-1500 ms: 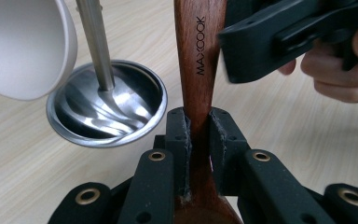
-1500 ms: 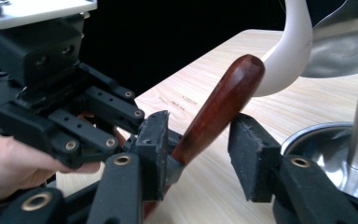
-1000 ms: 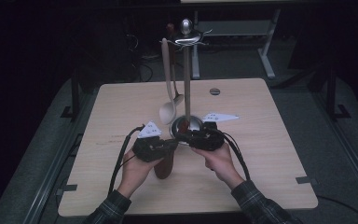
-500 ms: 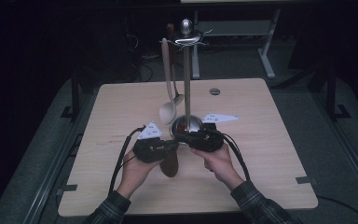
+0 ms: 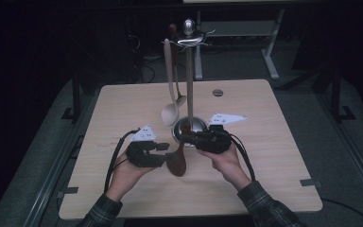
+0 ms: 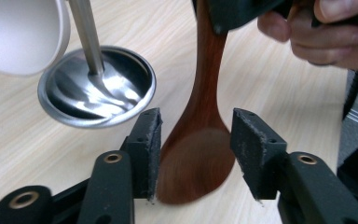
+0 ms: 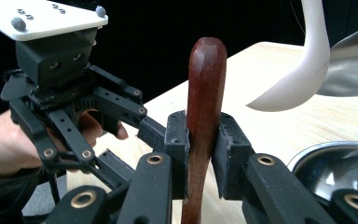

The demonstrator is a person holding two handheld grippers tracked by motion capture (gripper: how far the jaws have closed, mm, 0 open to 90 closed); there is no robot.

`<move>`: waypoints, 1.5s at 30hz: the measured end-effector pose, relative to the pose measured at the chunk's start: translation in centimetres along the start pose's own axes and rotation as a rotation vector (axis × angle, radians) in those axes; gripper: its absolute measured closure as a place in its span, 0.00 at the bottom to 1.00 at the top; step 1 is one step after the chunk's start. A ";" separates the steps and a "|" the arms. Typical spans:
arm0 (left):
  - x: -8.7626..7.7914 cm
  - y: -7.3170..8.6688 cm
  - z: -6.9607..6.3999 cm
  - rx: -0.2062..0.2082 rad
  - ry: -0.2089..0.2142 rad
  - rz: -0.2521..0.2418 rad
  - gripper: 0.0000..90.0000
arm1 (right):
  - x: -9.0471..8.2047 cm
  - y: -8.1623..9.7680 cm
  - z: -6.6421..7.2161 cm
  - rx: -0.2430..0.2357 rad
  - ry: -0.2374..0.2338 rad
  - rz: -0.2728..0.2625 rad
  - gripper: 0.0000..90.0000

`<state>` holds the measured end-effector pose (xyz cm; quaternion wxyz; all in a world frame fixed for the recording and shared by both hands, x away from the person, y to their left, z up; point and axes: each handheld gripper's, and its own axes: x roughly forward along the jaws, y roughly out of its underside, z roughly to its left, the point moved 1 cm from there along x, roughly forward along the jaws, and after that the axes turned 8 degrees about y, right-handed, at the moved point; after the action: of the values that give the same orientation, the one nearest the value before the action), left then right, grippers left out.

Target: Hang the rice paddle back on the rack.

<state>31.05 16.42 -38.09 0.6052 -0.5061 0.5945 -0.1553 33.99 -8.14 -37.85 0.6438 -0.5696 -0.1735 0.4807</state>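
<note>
Dark wooden spoon (image 5: 177, 160) sits between your two grippers just in front of the stand's steel base (image 6: 98, 88): your right gripper (image 7: 200, 140) has its jaws clamped on the handle, your left gripper (image 6: 196, 140) has just been opening, jaws now about half apart with the bowl between them, left pad close to it, right pad clear. Spoon's reddish-brown, glossy, rounded handle end, bowl low over the worktop (image 5: 274, 156). White spoon (image 5: 170, 113) hangs close behind; bare worktop towards you and to both sides.
</note>
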 end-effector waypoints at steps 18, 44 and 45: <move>-3.5 6.8 2.1 -0.071 -0.049 0.094 0.37 | -0.6 -1.7 -0.5 -0.120 0.001 0.037 0.86; -3.6 8.9 3.9 -0.083 -0.104 0.079 0.24 | -3.1 -12.4 -1.8 -0.231 -0.048 -0.018 0.86; -3.6 8.9 3.9 -0.080 -0.104 0.082 0.24 | -3.2 -12.8 -1.7 -0.233 -0.051 -0.019 0.86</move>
<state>29.94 24.87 -44.01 0.6203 -0.5125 0.5884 -0.0798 39.19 -10.24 -25.75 0.5730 -0.6266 -0.2498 0.4654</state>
